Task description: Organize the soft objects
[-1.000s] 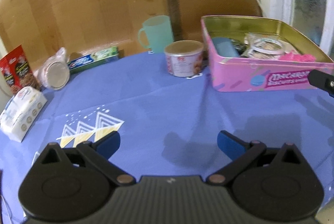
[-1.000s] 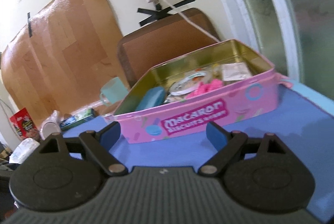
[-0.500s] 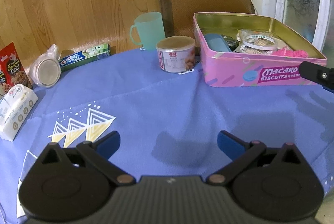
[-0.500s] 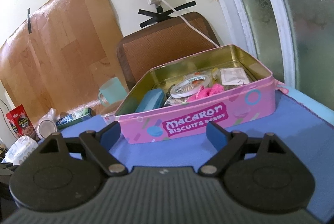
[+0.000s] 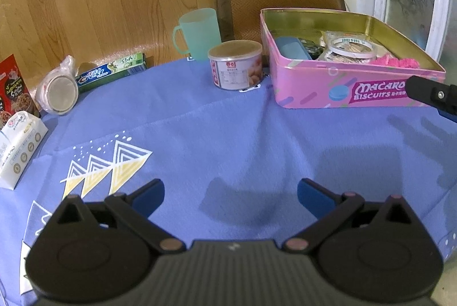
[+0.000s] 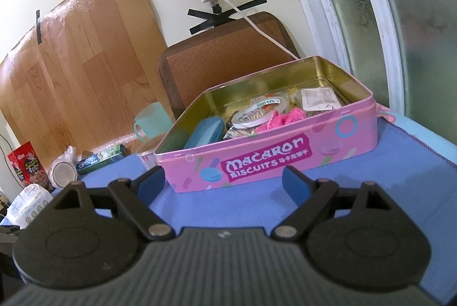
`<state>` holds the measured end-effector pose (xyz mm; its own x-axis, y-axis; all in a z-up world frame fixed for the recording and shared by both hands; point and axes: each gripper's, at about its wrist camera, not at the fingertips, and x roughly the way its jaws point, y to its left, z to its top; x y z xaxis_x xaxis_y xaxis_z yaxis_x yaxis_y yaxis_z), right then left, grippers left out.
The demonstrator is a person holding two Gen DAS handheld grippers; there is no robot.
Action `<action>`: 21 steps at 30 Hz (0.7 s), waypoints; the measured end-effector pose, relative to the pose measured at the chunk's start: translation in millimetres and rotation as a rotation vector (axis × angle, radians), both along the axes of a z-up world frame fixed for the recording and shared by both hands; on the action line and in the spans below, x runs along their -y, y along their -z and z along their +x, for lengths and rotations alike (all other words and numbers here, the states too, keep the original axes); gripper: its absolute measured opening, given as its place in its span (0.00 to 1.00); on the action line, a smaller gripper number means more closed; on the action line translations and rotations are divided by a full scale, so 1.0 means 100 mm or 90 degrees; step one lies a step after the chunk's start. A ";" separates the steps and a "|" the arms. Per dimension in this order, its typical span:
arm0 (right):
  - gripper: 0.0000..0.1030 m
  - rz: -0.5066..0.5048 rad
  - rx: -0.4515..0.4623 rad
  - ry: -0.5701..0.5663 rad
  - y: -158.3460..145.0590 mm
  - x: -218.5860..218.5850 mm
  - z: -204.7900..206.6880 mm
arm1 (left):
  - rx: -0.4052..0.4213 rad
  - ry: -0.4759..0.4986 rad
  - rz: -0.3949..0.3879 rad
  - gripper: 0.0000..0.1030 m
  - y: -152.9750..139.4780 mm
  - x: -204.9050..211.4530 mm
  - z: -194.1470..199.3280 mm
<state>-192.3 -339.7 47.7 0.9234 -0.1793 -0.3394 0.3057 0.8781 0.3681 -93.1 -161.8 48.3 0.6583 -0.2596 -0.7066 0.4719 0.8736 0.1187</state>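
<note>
Both my tools are empty, so I judge I'm between picks, choosing what goes next. My left gripper (image 5: 230, 191) tilts down over bare blue tablecloth (image 5: 228, 134), jaws spread wide, nothing between them. My right gripper (image 6: 223, 181) points nearly level at the pink Macaron biscuit tin (image 6: 271, 160), jaws also wide and clear of it. Inside the tin, a pink knitted piece (image 6: 281, 117) lies beside a tape roll (image 6: 257, 112) and a blue case (image 6: 204, 133). The soft candidates sit far left: a white tissue pack (image 5: 20, 146) and a plastic-wrapped lid (image 5: 58, 92). Next move, I reckon, calls for swinging the left tool across to that tissue pack and squeezing gently.
</note>
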 end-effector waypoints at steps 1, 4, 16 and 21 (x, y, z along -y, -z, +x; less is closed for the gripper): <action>0.88 -0.001 0.000 0.000 0.00 0.00 0.00 | 0.000 0.001 0.001 1.00 0.00 0.00 0.00; 0.88 -0.001 0.000 -0.003 0.00 -0.02 0.00 | 0.000 0.003 0.004 1.00 0.00 0.01 -0.01; 0.88 -0.005 0.001 -0.006 -0.02 -0.08 0.01 | -0.007 0.006 0.005 1.00 0.01 -0.01 -0.01; 0.88 -0.004 0.000 -0.007 -0.01 -0.10 0.01 | -0.011 0.004 0.005 1.00 0.03 -0.02 -0.01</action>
